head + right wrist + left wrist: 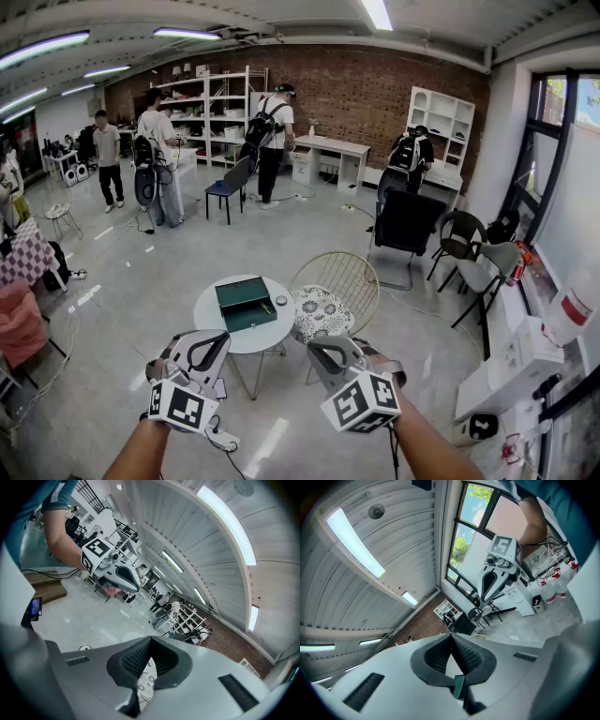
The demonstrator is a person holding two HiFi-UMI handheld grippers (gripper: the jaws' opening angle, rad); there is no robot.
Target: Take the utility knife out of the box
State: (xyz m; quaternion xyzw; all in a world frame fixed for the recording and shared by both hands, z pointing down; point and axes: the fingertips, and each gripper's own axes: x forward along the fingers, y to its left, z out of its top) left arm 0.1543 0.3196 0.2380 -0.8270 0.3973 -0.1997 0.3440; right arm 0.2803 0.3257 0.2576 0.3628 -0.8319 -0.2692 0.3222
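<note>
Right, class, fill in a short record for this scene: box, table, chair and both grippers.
box: green, on the table
table: small, round, white
chair: wire back, patterned cushion, beside the table
left gripper: fingers shut, empty, away from the box
right gripper: fingers shut, empty, away from the box
knife: not visible

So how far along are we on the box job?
Nothing done yet. Left tool and right tool are shut and empty, held short of the round table. The green box sits on it; no knife can be made out. Approaching, grasping and lifting it out all remain.
</note>
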